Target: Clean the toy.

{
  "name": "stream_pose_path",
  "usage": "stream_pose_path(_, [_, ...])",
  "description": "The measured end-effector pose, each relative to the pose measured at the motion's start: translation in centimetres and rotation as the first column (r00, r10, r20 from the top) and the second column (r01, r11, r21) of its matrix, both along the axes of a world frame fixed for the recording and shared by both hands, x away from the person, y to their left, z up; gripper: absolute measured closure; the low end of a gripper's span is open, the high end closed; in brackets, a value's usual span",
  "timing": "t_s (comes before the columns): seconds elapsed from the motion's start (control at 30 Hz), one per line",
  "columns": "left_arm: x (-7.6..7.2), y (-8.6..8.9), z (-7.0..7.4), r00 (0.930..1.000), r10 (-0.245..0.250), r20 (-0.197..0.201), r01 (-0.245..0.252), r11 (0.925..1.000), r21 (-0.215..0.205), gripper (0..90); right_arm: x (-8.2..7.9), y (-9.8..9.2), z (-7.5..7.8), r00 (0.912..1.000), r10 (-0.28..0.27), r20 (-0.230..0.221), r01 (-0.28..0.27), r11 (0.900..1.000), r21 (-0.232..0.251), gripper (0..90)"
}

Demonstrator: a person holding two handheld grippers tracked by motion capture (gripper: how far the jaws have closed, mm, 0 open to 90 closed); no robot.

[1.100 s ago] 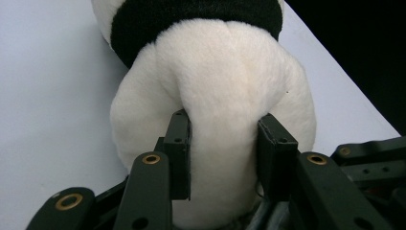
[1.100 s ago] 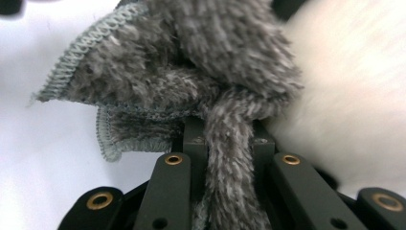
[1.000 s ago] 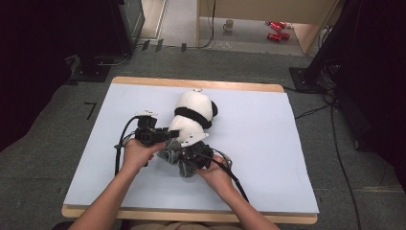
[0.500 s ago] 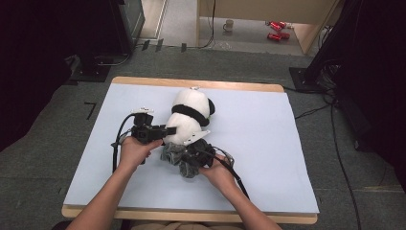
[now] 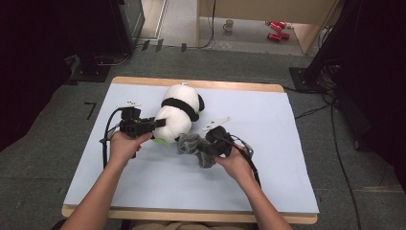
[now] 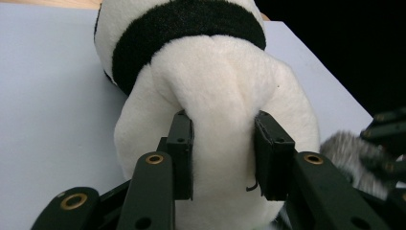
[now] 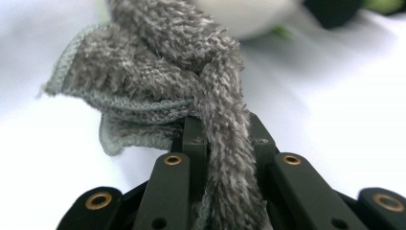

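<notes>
Grippers both loaded: my left gripper [image 6: 222, 158] clenched on rump of white plush panda with black band [image 5: 178, 112], pinning it on pale blue table mat [image 5: 287, 143]; my right gripper [image 7: 225, 143] clamped on fuzzy grey knitted cloth [image 5: 194, 146]. Since a second ago, right hand has drawn away rightward, cloth coming with it, now beside panda's base. My judgement: cloth nearly off toy.

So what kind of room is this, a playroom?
More likely a lab or workshop set up for recording. A table with a pale blue cover stands on grey carpet, cables trail over the floor, and dark equipment stands surround it. The toy panda is only a prop.
</notes>
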State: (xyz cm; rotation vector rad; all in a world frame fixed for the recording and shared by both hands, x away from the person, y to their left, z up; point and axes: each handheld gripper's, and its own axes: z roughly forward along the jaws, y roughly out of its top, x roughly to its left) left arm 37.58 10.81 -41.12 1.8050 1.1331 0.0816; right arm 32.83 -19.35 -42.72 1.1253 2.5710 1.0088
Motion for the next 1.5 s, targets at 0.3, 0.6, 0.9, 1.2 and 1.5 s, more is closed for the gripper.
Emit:
stream_pose_path(0.3, [-0.2, 0.0, -0.8, 0.9994, -0.031, 0.016, 0.030, 0.9982, 0.051, 63.2, 2.0, -6.8, 0.4, 0.9763, -0.216, 0.008, 0.215, 0.972, 0.094, 76.3])
stream_pose_path(0.6, [-0.2, 0.3, -1.7, 0.9964, -0.075, 0.038, 0.074, 0.9962, 0.045, 58.9, 3.1, -9.9, -1.4, 0.9459, -0.323, -0.032, 0.324, 0.941, 0.100, 74.7])
stream_pose_path(0.9, [-0.3, 0.3, -1.9, 0.9925, -0.097, 0.075, 0.093, 0.9945, 0.047, 50.4, 3.9, -7.8, -4.2, 0.9580, -0.283, -0.049, 0.283, 0.959, -0.001, 69.1])
stream_pose_path(1.2, [-0.3, 0.4, -2.0, 0.9932, -0.092, 0.071, 0.089, 0.9948, 0.049, 47.6, 4.3, -9.3, -4.2, 0.9204, -0.382, -0.083, 0.383, 0.924, -0.003, 68.2])
stream_pose_path(1.5, [-0.4, 0.1, -1.6, 0.9919, -0.100, 0.078, 0.096, 0.9941, 0.049, 34.7, 4.4, -9.9, -4.2, 0.9301, -0.356, -0.090, 0.360, 0.932, 0.032, 45.0])
